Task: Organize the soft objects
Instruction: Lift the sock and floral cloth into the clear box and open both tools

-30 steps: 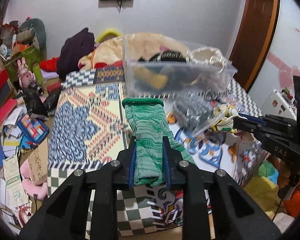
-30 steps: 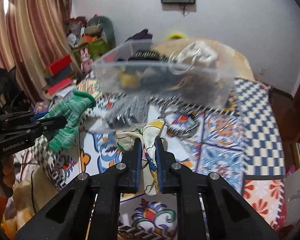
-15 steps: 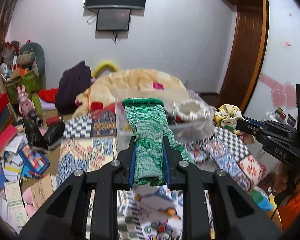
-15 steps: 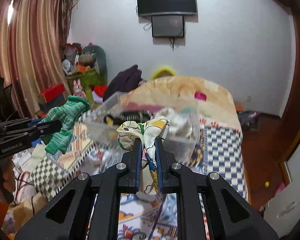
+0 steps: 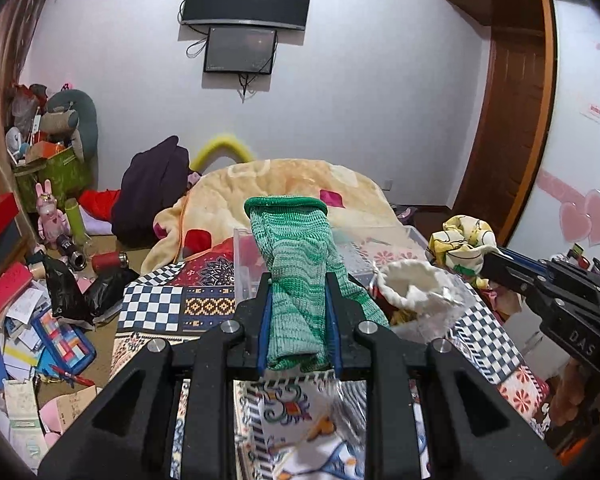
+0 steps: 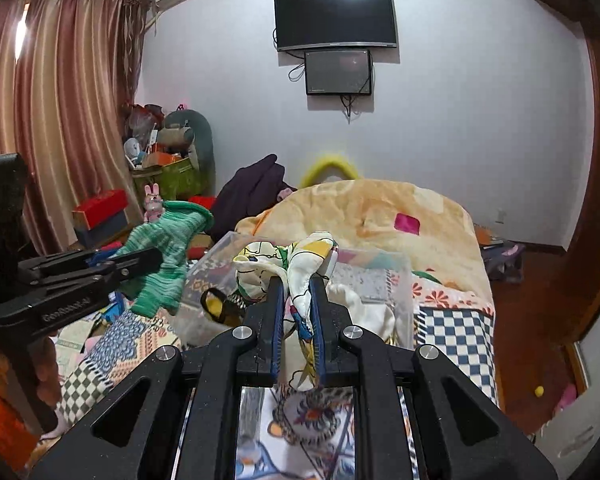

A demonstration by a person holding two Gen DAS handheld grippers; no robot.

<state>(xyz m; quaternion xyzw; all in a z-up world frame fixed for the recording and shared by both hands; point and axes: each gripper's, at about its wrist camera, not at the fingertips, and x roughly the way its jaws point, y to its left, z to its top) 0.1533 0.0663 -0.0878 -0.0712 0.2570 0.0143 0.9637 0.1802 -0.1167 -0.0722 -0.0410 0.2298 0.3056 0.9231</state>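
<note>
- A clear rectangular plastic bin [image 6: 384,280] is seen on the patterned quilt, directly ahead of and below both tools.
- A green knitted glove [image 5: 298,280] is held upright, cuff uppermost, clamped in the left gripper [image 5: 298,320].
- A yellow-and-white printed cloth [image 6: 296,264] is pinched by the right gripper [image 6: 296,320]; it is judged nearer the bin's opening.
</note>
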